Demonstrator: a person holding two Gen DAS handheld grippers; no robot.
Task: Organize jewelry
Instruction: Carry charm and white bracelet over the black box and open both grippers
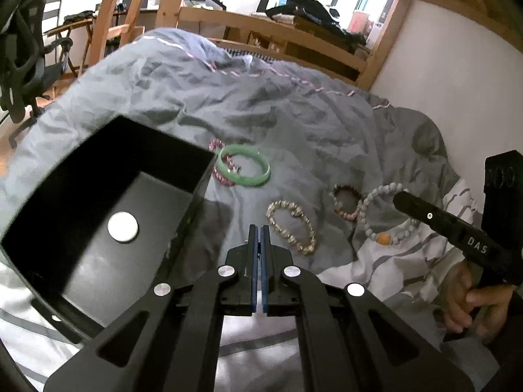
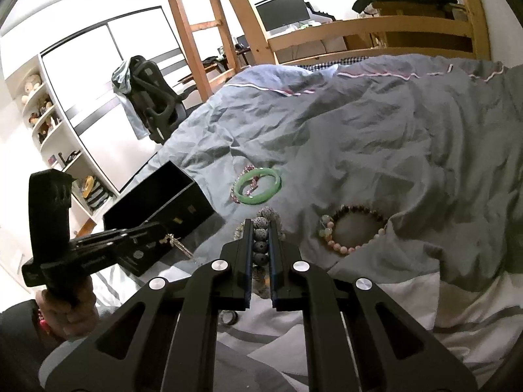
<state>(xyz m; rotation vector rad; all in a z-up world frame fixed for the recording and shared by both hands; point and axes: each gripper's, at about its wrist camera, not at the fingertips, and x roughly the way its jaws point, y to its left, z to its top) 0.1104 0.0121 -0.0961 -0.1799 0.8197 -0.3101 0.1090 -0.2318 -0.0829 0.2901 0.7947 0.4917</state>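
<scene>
My right claw (image 2: pixel 261 228) is squeezed tight on a gray bead bracelet (image 2: pixel 261 246), and the round bumpy beads sit in a row between its two fingers. My left claw (image 1: pixel 260 228) is pinched all the way shut. From its own camera I see nothing in it, but from my other camera a thin silver chain (image 2: pixel 178 243) seems to hang from its tip, right by the black box (image 1: pixel 108 202). The box is open on the gray blanket (image 1: pixel 294 114), with only a round white dot (image 1: pixel 123 227) inside. The other jewelry is on the blanket near the box: a green bangle (image 1: pixel 245 168) lying over a pink bead bracelet (image 1: pixel 217 163), a gold bead bracelet (image 1: pixel 291 227), and a brown and pink bead bracelet (image 2: pixel 354 228). I think things could go wrong from here. The beads are round and could roll out of my right claw if I tip it. The chain is so thin that it could slip free or catch on the box edge. My two claws are close, so they could bump. Some things are hard to see. The rest of the gray bracelet hides under my right claw. The chain is small and blurry, so I cannot tell what it is.
</scene>
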